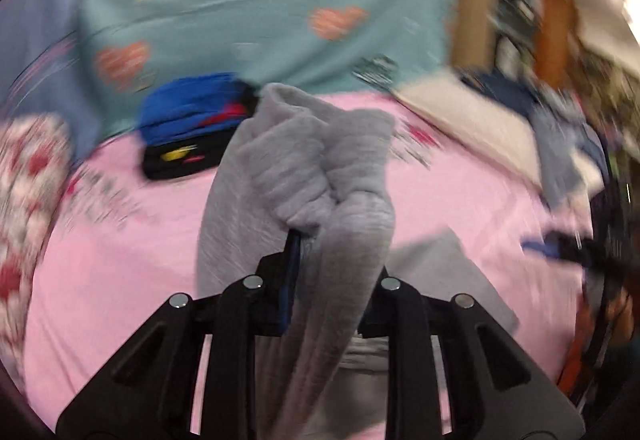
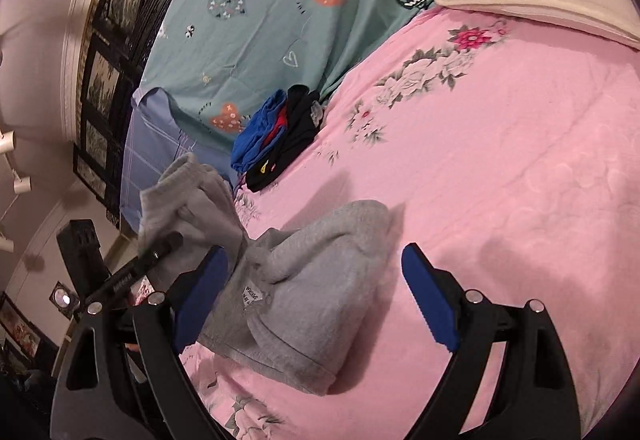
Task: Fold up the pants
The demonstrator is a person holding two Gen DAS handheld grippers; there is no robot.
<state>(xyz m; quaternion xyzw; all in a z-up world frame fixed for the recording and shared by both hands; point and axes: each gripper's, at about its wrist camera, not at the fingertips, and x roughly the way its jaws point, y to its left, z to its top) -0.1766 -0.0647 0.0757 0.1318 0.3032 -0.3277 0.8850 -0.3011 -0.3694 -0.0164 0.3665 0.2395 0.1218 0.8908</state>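
- Pants, grey fleece sweatpants [image 2: 304,280], lie partly on the pink floral bedsheet [image 2: 500,160] and partly lifted off it.
- Your left tool [image 1: 298,236] is clamped on a bunched fold of the grey fabric; the cloth drapes over its closed fingers and hangs down between the black arms.
- Your right tool [image 2: 316,300] stands wide, blue pads [image 2: 430,300] well apart and gripping nothing; its left pad sits against the pants' edge.
- The pile on the bed lies between your right tool's fingers, white label [image 2: 252,296] up.
- The raised portion is at the far left in the right wrist view, beside the pile.
- A folded blue and black clothes stack [image 2: 276,136] lies further up the bed, apart from the pants.
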